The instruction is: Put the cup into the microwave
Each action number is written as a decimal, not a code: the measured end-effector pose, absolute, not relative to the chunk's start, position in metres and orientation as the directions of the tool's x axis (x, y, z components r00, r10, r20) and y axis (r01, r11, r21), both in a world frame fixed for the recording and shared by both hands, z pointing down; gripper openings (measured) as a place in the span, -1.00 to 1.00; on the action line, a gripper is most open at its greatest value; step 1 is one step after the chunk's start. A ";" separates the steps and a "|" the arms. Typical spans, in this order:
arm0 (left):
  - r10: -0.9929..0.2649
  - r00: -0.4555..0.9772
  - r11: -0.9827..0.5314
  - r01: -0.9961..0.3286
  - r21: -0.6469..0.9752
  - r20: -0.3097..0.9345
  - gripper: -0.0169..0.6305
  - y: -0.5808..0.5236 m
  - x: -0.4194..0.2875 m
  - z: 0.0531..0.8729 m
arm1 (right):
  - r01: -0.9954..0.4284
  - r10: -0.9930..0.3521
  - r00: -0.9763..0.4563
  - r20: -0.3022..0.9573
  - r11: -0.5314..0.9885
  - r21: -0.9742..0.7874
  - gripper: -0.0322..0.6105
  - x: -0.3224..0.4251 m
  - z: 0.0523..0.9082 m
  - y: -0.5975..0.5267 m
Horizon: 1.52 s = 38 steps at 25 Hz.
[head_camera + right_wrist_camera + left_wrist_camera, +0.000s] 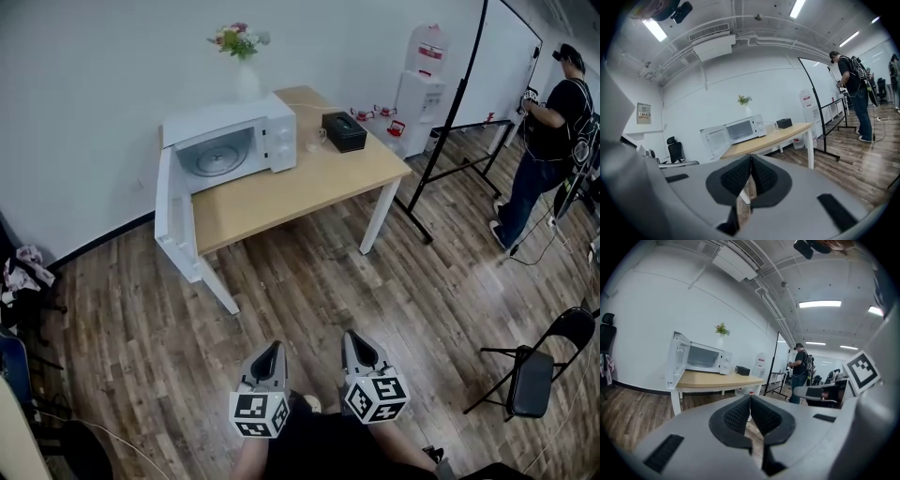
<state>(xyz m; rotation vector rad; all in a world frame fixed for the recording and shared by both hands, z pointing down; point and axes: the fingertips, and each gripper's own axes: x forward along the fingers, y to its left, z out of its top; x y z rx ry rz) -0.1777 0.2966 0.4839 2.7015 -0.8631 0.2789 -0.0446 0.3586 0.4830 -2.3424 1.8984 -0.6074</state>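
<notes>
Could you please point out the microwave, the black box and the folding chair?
microwave (225,120), head view, top casing.
black box (343,127), head view, its top.
folding chair (531,381), head view, its seat.

- Left gripper (273,347): pale grey tapered shell, dark at the tip.
- Left cube (260,413): white, with black square markers, at the shell's 6 o'clock end.
- Right gripper (349,336): same build.
- Right cube (376,397): same markers, also at 6 o'clock.
- Left pads (738,417): black, finely ribbed, in a rounded dark surround.
- Right pads (764,176): identical.
- Slot (664,452): dark rectangle in the smooth grey shell, at 8 o'clock from the left pads.
- Clothing (323,442): black.
</notes>
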 end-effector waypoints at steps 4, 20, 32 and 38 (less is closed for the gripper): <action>-0.541 0.789 -0.765 -0.605 0.219 0.291 -0.93 0.297 -0.182 0.492 | -0.919 -0.949 0.164 0.271 -0.247 -0.308 -0.92 -0.043 0.491 0.362; -0.519 0.800 -0.782 -0.587 0.210 0.302 -0.93 0.280 -0.162 0.498 | -0.905 -0.939 0.192 0.287 -0.282 -0.319 -0.92 -0.020 0.501 0.347; -0.490 0.821 -0.802 -0.556 0.218 0.292 -0.93 0.222 -0.115 0.495 | -0.938 -0.956 0.156 0.250 -0.223 -0.265 -0.41 0.006 0.490 0.286; -0.475 0.829 -0.811 -0.543 0.219 0.296 -0.93 0.183 -0.093 0.490 | -0.936 -0.951 0.155 0.268 -0.228 -0.267 -0.28 0.025 0.491 0.249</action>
